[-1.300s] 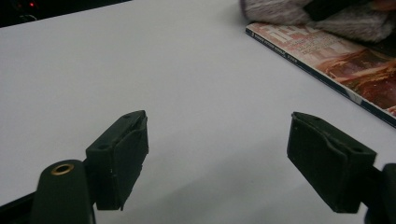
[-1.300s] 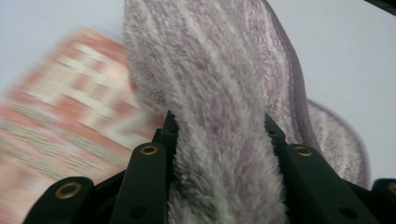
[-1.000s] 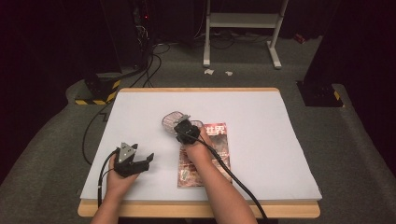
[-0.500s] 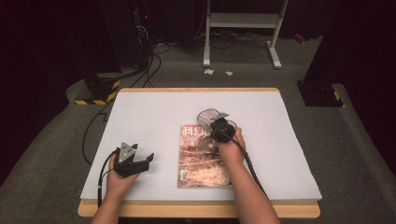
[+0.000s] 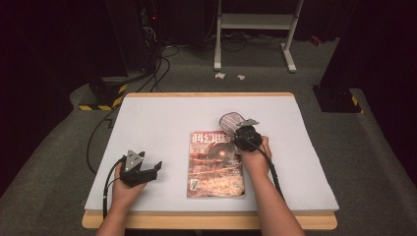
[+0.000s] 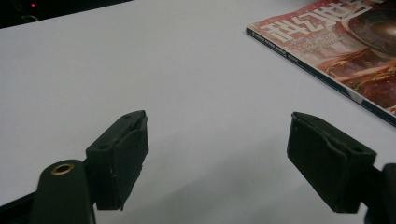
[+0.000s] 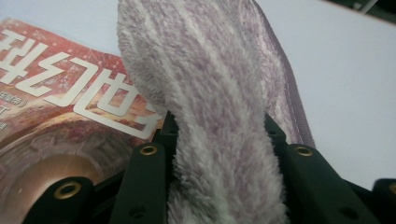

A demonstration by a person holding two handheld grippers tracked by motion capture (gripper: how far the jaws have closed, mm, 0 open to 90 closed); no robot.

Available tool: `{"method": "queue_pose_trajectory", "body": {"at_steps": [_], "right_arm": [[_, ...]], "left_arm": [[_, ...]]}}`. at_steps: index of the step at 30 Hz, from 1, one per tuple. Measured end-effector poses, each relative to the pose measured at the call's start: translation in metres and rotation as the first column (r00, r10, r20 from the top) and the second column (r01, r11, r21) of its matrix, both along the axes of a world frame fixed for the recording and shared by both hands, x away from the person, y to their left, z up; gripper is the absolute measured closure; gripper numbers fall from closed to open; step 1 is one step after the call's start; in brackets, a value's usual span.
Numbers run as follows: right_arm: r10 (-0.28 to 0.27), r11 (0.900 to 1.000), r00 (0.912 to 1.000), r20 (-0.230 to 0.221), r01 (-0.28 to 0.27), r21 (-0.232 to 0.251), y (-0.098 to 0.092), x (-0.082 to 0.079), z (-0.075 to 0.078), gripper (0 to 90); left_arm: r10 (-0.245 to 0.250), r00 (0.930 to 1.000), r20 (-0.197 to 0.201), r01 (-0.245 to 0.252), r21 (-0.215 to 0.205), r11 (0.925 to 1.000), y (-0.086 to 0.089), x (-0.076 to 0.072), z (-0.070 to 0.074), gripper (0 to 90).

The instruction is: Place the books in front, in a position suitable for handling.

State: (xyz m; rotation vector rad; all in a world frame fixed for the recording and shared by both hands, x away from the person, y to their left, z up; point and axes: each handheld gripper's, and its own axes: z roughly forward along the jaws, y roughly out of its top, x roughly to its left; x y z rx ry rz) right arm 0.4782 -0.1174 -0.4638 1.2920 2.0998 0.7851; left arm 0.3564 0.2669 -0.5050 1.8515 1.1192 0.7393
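The fluffy cloth [image 7: 219, 116], pale purple, hangs pinched between the jaws of my right gripper [image 5: 244, 132], above the top right corner of the magazine [image 5: 215, 164]. The white table [image 5: 162, 118] spreads under everything, and the magazine lies flat near its middle, cover up. My left gripper [image 6: 217, 158] rests low over bare table left of the magazine, jaws wide apart, nothing between them.

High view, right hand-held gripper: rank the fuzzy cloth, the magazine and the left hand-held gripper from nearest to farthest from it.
1. Fuzzy cloth: clamped in the right hand-held gripper, sticking out beyond its jaws.
2. Magazine: flat on the table, just below and left of it.
3. Left hand-held gripper: far off near the table's front left, jaws open.
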Motion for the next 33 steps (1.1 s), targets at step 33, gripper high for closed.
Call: {"method": "queue_pose_trajectory", "body": {"at_steps": [33], "right_arm": [[-0.095, 0.995, 0.9955, 0.003, 0.095, 0.006, -0.093, -0.079, -0.034, 58.7]], "left_arm": [[0.017, 0.9998, -0.007, -0.017, 0.006, 0.9998, -0.001, 0.001, 0.000, 21.0]]}}
